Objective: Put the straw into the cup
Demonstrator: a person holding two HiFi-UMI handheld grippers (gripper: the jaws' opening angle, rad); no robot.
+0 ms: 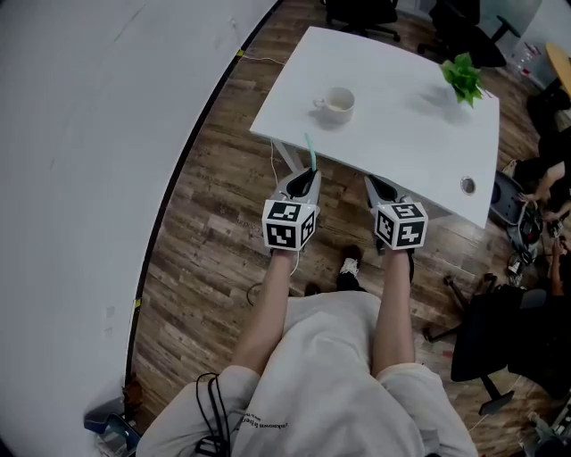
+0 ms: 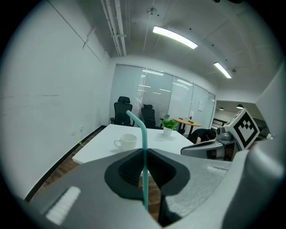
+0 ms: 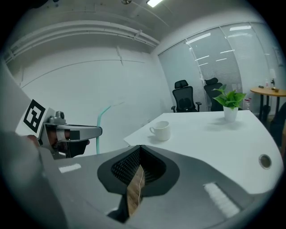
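A white cup with a handle stands on the white table near its left edge. My left gripper hovers just off the table's near edge, shut on a teal bendy straw that stands upright from its jaws. In the left gripper view the straw rises between the closed jaws, and the cup lies ahead, slightly left. My right gripper hangs beside it to the right, shut with nothing held. Its own view shows the cup, the straw and the left gripper.
A small potted plant stands at the table's far right corner, and a cable hole sits near the right front edge. Office chairs stand behind the table. A white wall curves along the left. A seated person is at the right.
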